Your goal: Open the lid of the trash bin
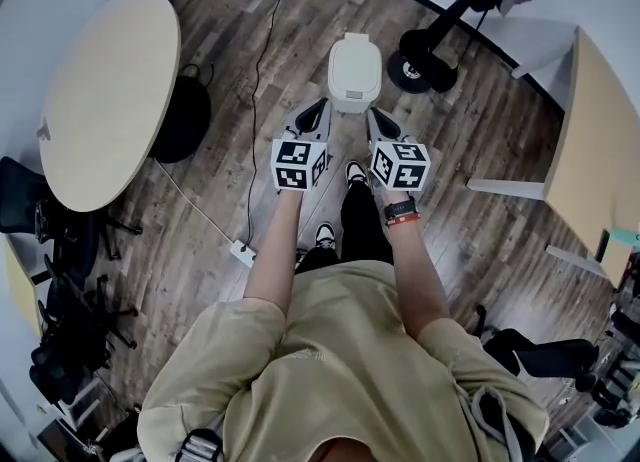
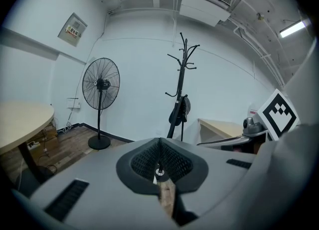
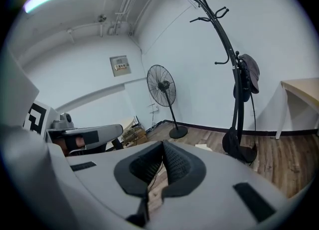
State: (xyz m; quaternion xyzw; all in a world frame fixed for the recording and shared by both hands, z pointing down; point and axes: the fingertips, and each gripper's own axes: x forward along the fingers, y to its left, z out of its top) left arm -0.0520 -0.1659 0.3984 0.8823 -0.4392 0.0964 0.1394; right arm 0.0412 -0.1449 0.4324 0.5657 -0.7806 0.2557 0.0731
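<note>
The trash bin (image 1: pixel 350 98) stands on the floor (image 1: pixel 230 60) just ahead of both grippers, lid (image 1: pixel 354 58) down. Left gripper (image 1: pixel 318 110) and right gripper (image 1: pixel 377 120): jaws pressed together, empty. Lower one tip under the lid's front edge, then lift without tipping the bin
</note>
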